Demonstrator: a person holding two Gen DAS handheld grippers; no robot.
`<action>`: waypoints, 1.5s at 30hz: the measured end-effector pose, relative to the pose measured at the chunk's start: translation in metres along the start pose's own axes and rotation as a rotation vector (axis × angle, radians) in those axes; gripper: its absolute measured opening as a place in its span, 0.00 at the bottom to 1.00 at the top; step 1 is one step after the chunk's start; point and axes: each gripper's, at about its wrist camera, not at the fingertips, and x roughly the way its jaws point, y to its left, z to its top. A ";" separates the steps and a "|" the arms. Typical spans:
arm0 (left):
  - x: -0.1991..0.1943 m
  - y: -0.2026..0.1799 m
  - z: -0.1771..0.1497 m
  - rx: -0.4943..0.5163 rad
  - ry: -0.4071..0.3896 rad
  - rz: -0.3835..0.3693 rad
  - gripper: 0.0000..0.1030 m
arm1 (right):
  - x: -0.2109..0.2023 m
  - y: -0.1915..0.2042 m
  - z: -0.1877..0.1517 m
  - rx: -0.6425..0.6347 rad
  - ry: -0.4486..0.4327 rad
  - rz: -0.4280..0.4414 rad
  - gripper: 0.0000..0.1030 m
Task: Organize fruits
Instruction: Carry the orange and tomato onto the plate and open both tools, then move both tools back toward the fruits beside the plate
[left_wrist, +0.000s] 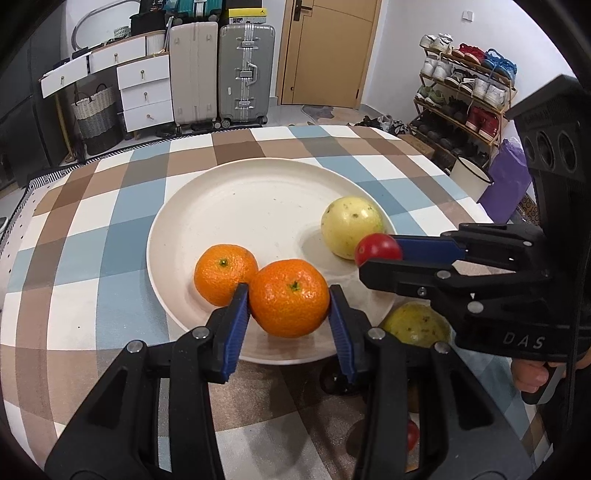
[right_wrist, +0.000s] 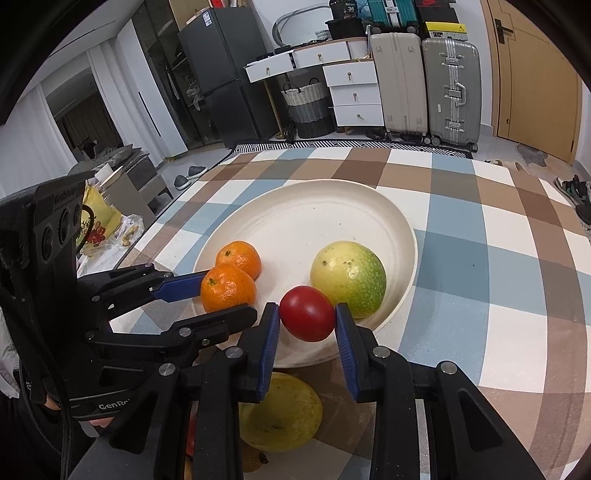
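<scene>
- As the left tongs (left_wrist: 289, 308) clench a round orange mandarin (left_wrist: 289, 297) over the near part of the wide cream plate (left_wrist: 236, 206), letting go high could knock it into the second mandarin (left_wrist: 225, 274).
- Right tongs (right_wrist: 307, 321) clench a small red tomato (right_wrist: 307, 313) above the plate's near rim; it may roll off onto the desk (right_wrist: 480, 258).

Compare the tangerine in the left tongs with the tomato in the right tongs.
The tangerine is orange with dimpled skin and a green stem spot; the tomato is red and smooth. The tangerine looks larger than the tomato and spreads the left tongs wider than the tomato spreads the right tongs. Both are round, clamped between blue pads above the plate.
</scene>
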 end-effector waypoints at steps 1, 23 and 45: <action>0.000 0.000 0.000 -0.003 -0.001 0.004 0.38 | 0.000 0.001 0.000 -0.008 0.007 -0.007 0.30; -0.103 0.007 -0.038 -0.085 -0.115 0.101 0.99 | -0.109 0.008 -0.037 0.062 -0.204 -0.067 1.00; -0.107 -0.013 -0.088 -0.045 -0.055 0.086 0.99 | -0.118 0.021 -0.086 0.069 -0.147 -0.111 1.00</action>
